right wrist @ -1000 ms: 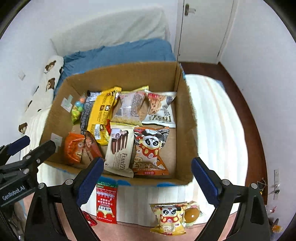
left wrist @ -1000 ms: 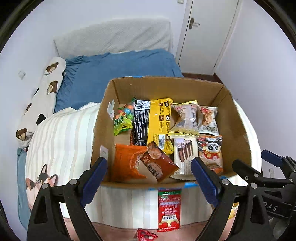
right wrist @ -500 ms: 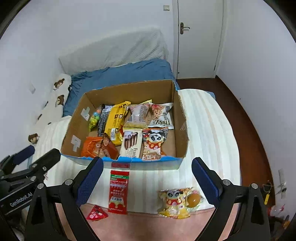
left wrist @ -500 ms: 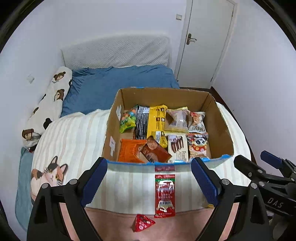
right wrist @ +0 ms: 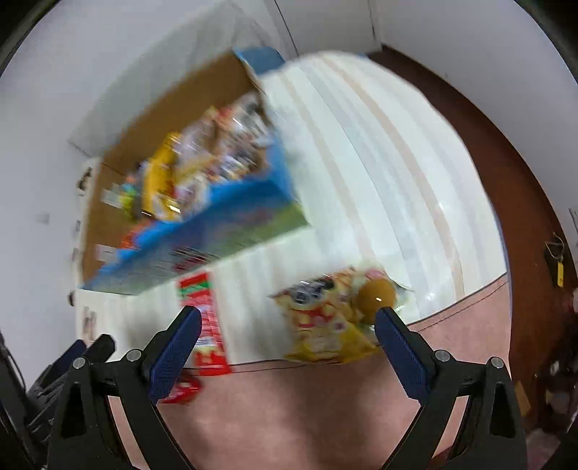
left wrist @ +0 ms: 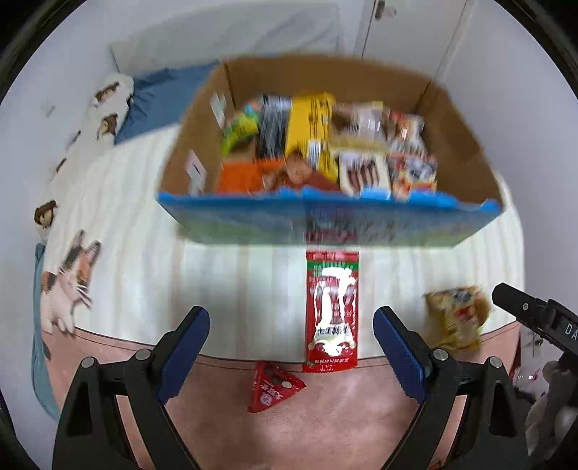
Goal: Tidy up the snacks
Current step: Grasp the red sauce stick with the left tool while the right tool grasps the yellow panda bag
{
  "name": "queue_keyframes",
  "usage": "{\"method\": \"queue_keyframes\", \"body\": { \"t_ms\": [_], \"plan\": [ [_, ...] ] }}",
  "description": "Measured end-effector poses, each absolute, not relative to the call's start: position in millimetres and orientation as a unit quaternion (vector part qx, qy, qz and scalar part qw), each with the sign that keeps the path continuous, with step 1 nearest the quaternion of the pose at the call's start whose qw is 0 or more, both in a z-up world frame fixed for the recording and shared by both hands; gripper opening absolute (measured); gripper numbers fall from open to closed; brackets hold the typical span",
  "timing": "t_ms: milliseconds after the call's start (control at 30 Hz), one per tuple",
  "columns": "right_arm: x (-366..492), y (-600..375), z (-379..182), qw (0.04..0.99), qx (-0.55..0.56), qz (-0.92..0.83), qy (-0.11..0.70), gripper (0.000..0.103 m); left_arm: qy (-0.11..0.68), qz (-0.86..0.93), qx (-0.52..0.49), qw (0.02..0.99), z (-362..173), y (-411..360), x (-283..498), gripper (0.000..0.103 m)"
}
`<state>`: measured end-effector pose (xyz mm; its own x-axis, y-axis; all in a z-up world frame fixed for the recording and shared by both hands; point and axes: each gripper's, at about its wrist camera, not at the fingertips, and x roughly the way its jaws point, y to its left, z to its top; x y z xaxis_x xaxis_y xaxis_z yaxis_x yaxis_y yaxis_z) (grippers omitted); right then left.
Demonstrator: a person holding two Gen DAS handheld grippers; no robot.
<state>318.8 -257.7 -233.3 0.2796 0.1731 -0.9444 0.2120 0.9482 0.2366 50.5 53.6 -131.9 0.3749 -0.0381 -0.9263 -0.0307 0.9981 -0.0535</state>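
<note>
Where striped bedding [left wrist: 253, 282] ends, pink blanket [left wrist: 325, 426]; white walls [right wrist: 469, 36] w/ door [left wrist: 408, 25]

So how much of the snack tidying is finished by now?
Mostly done: the cardboard box already holds many packets. Nothing is in hand; the left gripper and right gripper both hang open and empty. Left on the bed: a long red packet, a small red triangle packet and a yellow panda packet.

Glossy foil red packet [left wrist: 332, 311]; matt cardboard box [left wrist: 455, 144]; soft cloth bedspread [left wrist: 231, 274].
</note>
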Motion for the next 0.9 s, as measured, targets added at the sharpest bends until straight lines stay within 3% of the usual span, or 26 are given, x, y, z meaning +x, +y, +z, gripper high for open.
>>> {"method": "queue_keyframes", "body": {
  "t_ms": [200,400,433,467,567,600,667,733,900],
  "plan": [
    [334,-259,-287,0.759,0.134,-0.015,0.637,0.099,0.623,-0.018,-0.016,0.782,-193,31,79,0.093],
    [341,-241,-296,0.769,0.069,-0.018,0.635,0.095,0.661,-0.037,-0.018,0.749,-236,14,104,0.092],
    [340,-237,-295,0.771,0.065,-0.014,0.633,0.093,0.661,-0.039,-0.02,0.749,-238,13,105,0.088],
    [339,-234,-295,0.771,0.063,-0.009,0.633,0.09,0.658,-0.037,-0.02,0.752,-239,12,105,0.076],
    [336,-227,-298,0.768,0.06,0.001,0.638,0.083,0.654,-0.037,-0.021,0.755,-240,10,102,0.056],
    [338,-222,-301,0.765,0.061,0.005,0.642,0.08,0.657,-0.039,-0.021,0.753,-241,9,99,0.053],
    [336,-216,-308,0.76,0.059,0.007,0.647,0.076,0.658,-0.042,-0.024,0.751,-242,9,92,0.052],
    [339,-211,-312,0.763,0.042,0.004,0.645,0.065,0.662,-0.041,-0.027,0.748,-244,7,81,0.052],
    [326,-201,-318,0.758,0.035,0.021,0.651,0.058,0.673,-0.041,-0.037,0.738,-249,7,48,0.052]
  ]
}}
